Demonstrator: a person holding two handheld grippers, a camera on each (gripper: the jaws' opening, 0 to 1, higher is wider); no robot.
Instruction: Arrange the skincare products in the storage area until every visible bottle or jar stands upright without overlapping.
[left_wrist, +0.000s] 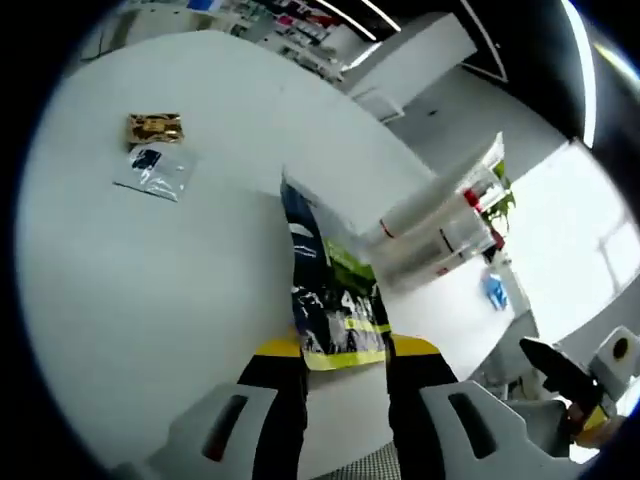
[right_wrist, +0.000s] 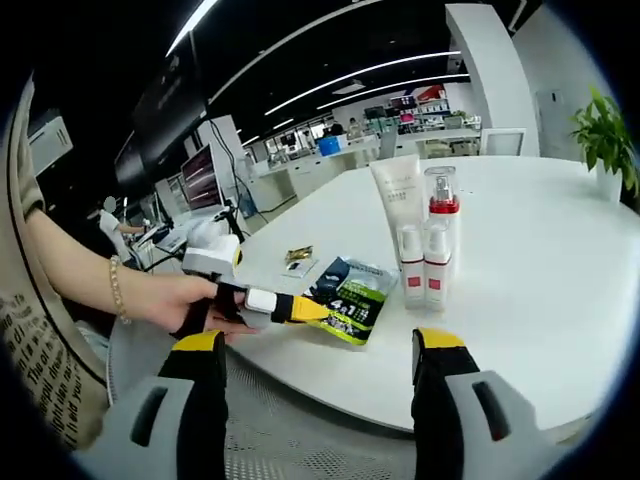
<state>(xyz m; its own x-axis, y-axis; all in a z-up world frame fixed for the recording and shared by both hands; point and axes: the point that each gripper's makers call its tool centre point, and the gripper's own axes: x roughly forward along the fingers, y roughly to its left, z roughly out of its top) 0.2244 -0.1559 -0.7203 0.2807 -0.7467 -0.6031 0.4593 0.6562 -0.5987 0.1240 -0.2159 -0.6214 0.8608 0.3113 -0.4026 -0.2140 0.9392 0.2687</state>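
Observation:
My left gripper (left_wrist: 345, 350) is shut on a flat blue, green and white sachet (left_wrist: 330, 290), held just above the white table (left_wrist: 150, 300). In the right gripper view the same gripper (right_wrist: 300, 308) comes in from the left in a person's hand, with the sachet (right_wrist: 352, 292) low over the table. Behind it a white tube (right_wrist: 397, 195), a clear bottle with a red collar (right_wrist: 442, 205) and two small white bottles with red labels (right_wrist: 423, 262) stand upright, close together. These bottles (left_wrist: 440, 225) lie right of the sachet. My right gripper (right_wrist: 320, 345) stands open at the table's near edge, with nothing in it.
A small gold packet (left_wrist: 155, 127) and a clear packet with a blue item (left_wrist: 155, 168) lie further out on the table. They also appear as two small packets (right_wrist: 297, 260) left of the sachet. A potted plant (right_wrist: 605, 140) stands at the far right. The table edge (right_wrist: 400, 400) runs in front of my right jaws.

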